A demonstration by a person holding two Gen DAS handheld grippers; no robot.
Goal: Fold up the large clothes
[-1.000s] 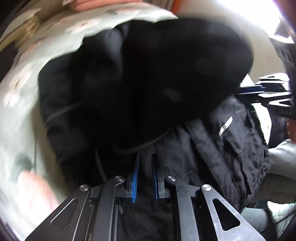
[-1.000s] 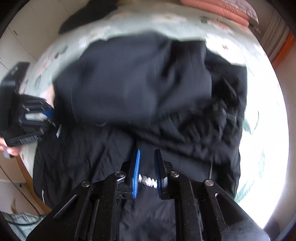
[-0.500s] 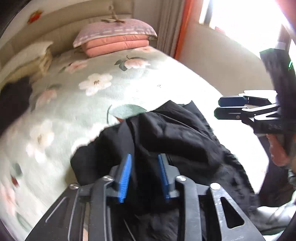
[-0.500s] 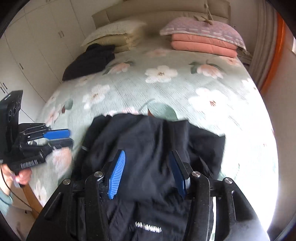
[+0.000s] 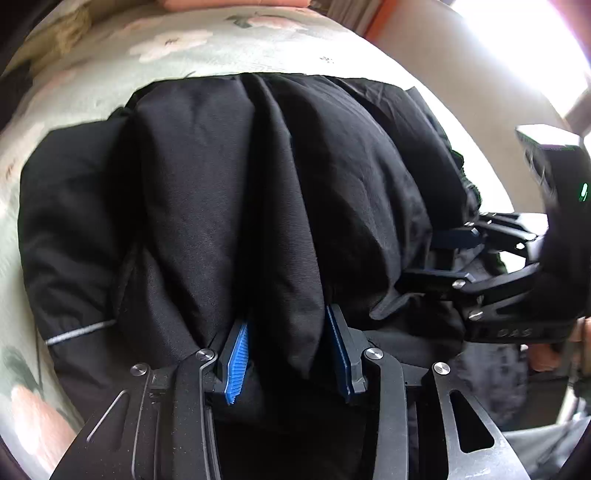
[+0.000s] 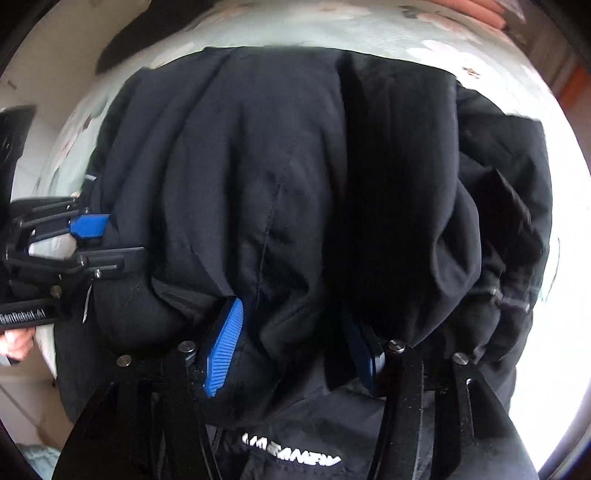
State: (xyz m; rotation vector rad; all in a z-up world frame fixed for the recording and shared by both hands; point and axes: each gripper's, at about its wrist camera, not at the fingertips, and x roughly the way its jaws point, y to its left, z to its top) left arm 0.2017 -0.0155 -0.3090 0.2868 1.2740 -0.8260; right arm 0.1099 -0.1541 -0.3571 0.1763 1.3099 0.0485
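A large black jacket (image 5: 258, 192) lies bunched on a floral bedspread (image 5: 110, 62); it fills the right wrist view (image 6: 258, 177) too, with white lettering near its lower hem. My left gripper (image 5: 286, 350) is open, its blue pads (image 5: 236, 363) standing apart with a fold of the black fabric lying between them. My right gripper (image 6: 291, 347) is open as well, with jacket fabric bulging between its pads (image 6: 221, 347). Each gripper shows in the other's view: the right one (image 5: 443, 254) at the jacket's right side, the left one (image 6: 99, 240) at its left side.
The pale green bedspread (image 6: 406, 33) with pink flowers runs beyond the jacket. Pink pillows (image 5: 236, 3) lie at the far end. Another dark garment (image 6: 155, 33) lies on the far left of the bed. A bright window (image 5: 535, 40) and wall are on the right.
Both grippers have dropped down onto the jacket from a raised, level view of the bed. Both jaws stand wider than a second ago, with fabric now lying loose between the pads.
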